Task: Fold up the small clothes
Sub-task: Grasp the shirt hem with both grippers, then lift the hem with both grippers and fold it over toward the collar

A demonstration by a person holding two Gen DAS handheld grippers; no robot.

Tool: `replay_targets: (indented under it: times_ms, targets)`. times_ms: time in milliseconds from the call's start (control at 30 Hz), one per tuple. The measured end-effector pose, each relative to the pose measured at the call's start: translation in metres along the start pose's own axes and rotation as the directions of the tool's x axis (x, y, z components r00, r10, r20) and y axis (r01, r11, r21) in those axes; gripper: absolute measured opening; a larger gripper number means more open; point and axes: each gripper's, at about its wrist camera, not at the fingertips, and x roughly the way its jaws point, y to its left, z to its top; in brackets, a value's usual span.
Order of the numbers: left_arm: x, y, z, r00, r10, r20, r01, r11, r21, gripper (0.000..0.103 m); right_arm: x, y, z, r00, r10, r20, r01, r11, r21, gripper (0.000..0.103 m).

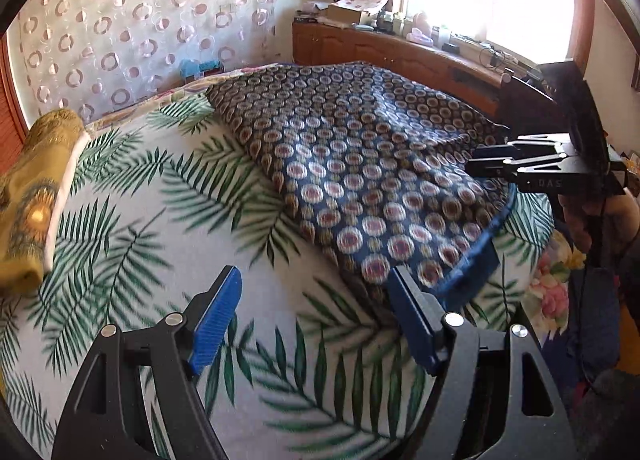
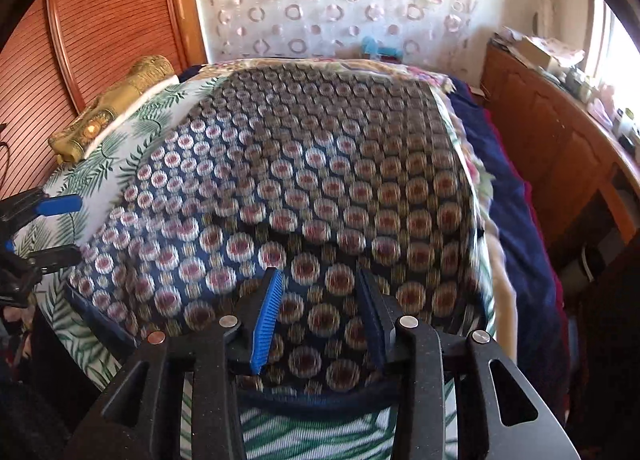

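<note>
Now patterned garment (image 2: 304,187) flat, hand-held grippers apart.

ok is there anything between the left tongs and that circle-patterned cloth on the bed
Nothing visible. The left tongs stand open over bare palm-leaf sheet, beside the cloth's near corner. The yellow roll lies off to the side.

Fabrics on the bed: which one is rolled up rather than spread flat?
The mustard-yellow cloth at the bed's far-left edge; the circle-print garment and palm-leaf sheet lie spread out.
</note>
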Motion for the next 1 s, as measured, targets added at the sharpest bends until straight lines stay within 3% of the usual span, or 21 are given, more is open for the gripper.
replay_targets:
  times_ms: [100,267,333,467,533,633,700,767,867,1000]
  targets:
    - [-0.003,-0.001,-0.004,1.0,-0.005,-0.007,0.005,1.0,-0.001,0.076,0.0,0.0,-0.008,1.0,-0.006,0.009,0.006,1.0,0.005,0.041]
    - [-0.004,-0.005,-0.005,0.999,-0.04,0.003,0.04,0.999,-0.013,0.076,-0.002,0.005,-0.014,0.999,0.007,0.04,-0.006,0.999,-0.036,0.064]
    - [-0.004,-0.008,-0.005,0.998,-0.058,0.007,0.058,0.998,-0.015,0.076,0.0,0.012,-0.016,0.999,-0.025,0.048,0.029,0.997,-0.069,0.072]
    - [-0.004,-0.017,-0.007,0.995,-0.102,0.002,0.102,0.995,-0.014,0.074,0.001,0.012,-0.018,0.997,-0.028,0.071,0.032,0.998,-0.049,0.078]
    - [0.001,-0.022,-0.008,0.993,-0.121,-0.012,0.121,0.993,-0.005,0.069,0.001,0.015,-0.019,0.996,-0.035,0.077,0.039,0.998,-0.052,0.078]
    - [0.01,-0.028,-0.01,0.992,-0.123,-0.039,0.124,0.992,0.012,0.051,0.002,0.017,-0.021,0.997,-0.038,0.071,0.041,0.998,-0.05,0.078]
    - [0.01,-0.031,-0.011,0.992,-0.123,-0.032,0.124,0.992,0.027,0.024,0.001,0.015,-0.022,0.998,-0.037,0.057,0.04,0.998,-0.041,0.078]
    - [0.009,-0.033,-0.01,0.99,-0.142,-0.028,0.143,0.989,0.038,0.012,-0.003,0.015,-0.022,0.998,-0.033,0.049,0.035,0.999,-0.038,0.078]
    - [0.003,-0.038,-0.007,0.992,-0.13,0.003,0.129,0.99,0.062,0.008,-0.015,0.016,-0.022,0.998,-0.037,0.06,0.039,0.998,-0.043,0.078]
    - [-0.012,-0.039,0.01,0.99,-0.128,0.061,0.123,0.99,0.068,0.007,-0.038,0.017,-0.024,0.995,0.032,0.095,-0.031,0.999,-0.012,0.078]
